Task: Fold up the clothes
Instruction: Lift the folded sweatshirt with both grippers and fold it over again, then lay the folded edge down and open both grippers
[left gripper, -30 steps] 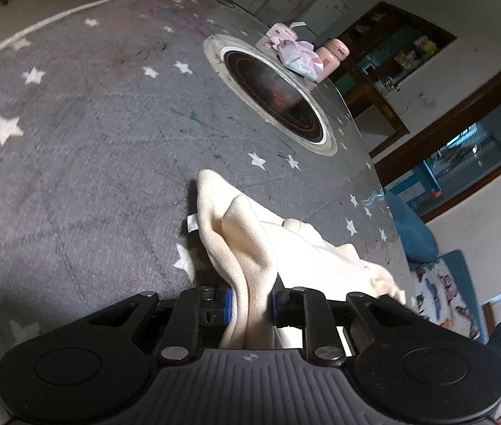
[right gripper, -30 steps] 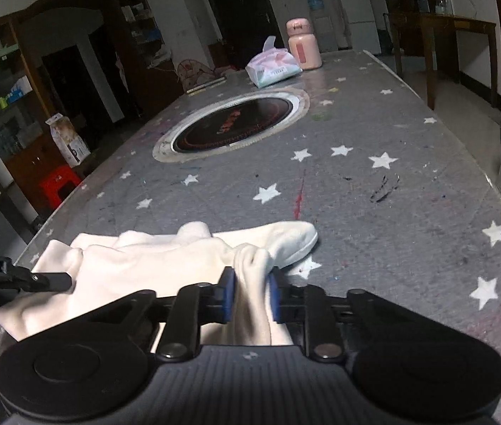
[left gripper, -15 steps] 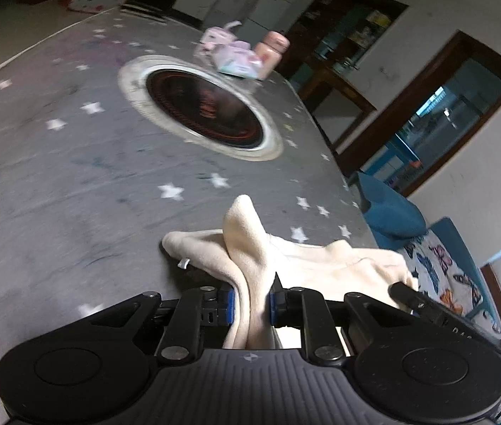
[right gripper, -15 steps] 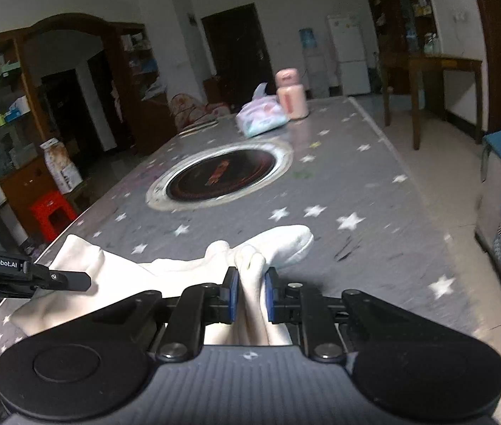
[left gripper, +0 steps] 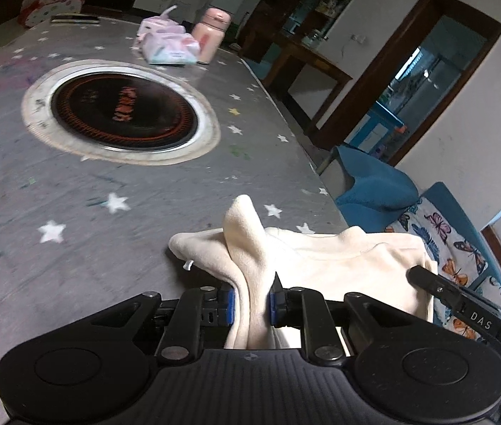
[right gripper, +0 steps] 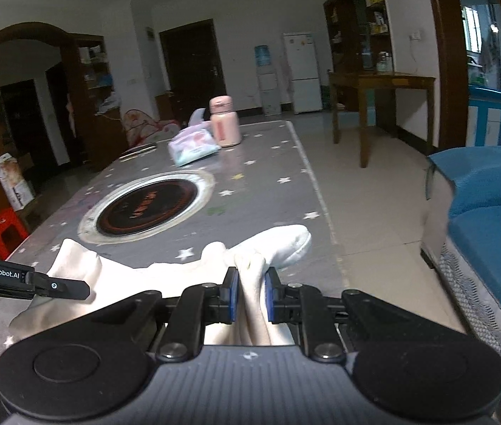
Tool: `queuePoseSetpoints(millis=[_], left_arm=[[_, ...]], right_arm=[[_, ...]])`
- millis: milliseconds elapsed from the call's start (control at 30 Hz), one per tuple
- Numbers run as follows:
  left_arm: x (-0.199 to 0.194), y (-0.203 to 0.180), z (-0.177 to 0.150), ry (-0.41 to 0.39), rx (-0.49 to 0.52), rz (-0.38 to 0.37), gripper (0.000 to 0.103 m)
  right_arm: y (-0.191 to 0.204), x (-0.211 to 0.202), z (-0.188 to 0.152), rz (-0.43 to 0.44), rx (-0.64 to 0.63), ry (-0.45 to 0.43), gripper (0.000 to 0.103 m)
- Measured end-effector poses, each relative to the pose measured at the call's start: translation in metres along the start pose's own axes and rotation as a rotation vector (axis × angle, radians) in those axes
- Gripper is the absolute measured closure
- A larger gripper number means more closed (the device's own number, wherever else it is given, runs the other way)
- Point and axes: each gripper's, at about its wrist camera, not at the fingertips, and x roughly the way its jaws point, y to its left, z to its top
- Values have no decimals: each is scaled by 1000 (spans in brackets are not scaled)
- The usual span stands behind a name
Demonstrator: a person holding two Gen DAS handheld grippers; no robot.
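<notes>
We've got both claws clamped on the cream garment [left gripper: 349, 265]: left claw [left gripper: 250, 306] pinching a bunched fold at lower centre, right claw [right gripper: 249, 294] gripping another. The garment sags between them over the tabletop [left gripper: 73, 212] edge, lower right. Our worry: pinches this thin could slip and the fold collapse.

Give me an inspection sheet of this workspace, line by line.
Surface: grey star-print table with round inset burner.
Job's things: cream garment, bunched, pinched at two points.
Clutter: tissue pack, pink flask at far end.
Grippers: left hand-held gripper and right hand-held gripper both shut on the garment.
Cables: nothing seen.
Surroundings: blue sofa, wooden side table, fridge.
</notes>
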Motion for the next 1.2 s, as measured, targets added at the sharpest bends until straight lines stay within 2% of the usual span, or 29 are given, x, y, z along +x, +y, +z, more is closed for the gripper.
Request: queuePoseSetpoints(millis=[367,1200], left_arm=[[29,-21,5,24,35,25,85],[48,-11,-6,70,60,85,84]], right_arm=[[-24,19,6,-40,17,15,89],[-41,51,-14,-92,19,104,89]])
